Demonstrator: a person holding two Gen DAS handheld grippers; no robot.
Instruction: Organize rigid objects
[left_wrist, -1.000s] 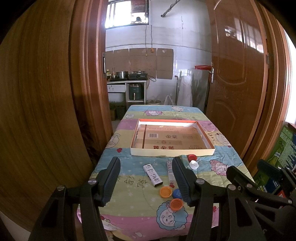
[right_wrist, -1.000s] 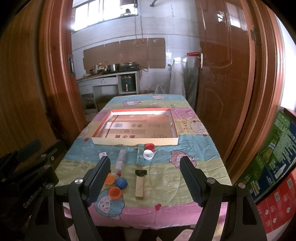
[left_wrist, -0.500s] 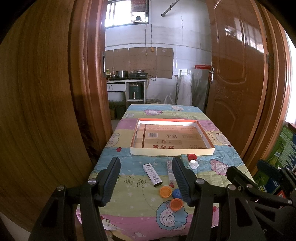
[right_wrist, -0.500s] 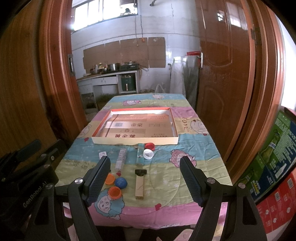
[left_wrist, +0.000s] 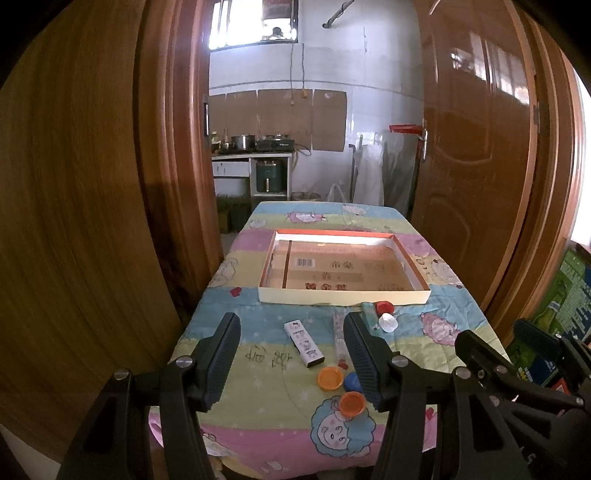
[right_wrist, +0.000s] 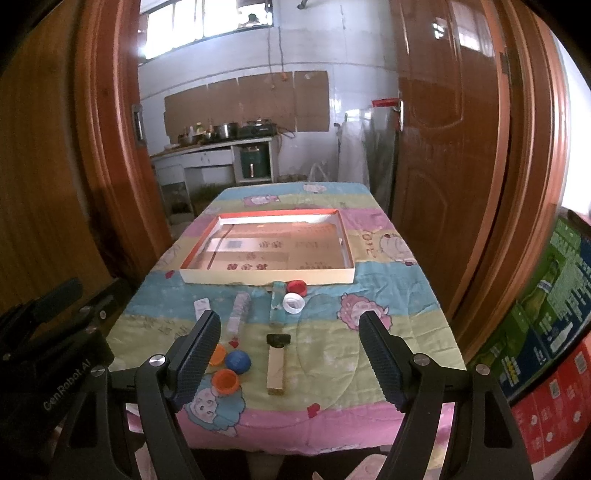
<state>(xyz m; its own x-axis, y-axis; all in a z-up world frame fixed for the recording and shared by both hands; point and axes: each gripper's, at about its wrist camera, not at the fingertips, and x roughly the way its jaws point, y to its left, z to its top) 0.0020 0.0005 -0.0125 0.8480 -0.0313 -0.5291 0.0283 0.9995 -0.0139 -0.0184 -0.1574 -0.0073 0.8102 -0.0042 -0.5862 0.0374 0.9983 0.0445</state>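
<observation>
From the left wrist, the left gripper (left_wrist: 291, 345) was held spread and empty, the white remote (left_wrist: 303, 343) lying lengthwise between its fingers. From the right wrist, the right gripper (right_wrist: 290, 343), likewise spread and empty, framed the wooden block (right_wrist: 277, 371), pointed toward the tray (right_wrist: 267, 275).

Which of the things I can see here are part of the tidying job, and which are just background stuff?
Part of the job: shallow box, two orange caps, blue cap, red cap, white cap, white remote, wooden block, clear tube, left gripper, right gripper.

Just lying about: green cartons, stove pots, doors.
</observation>
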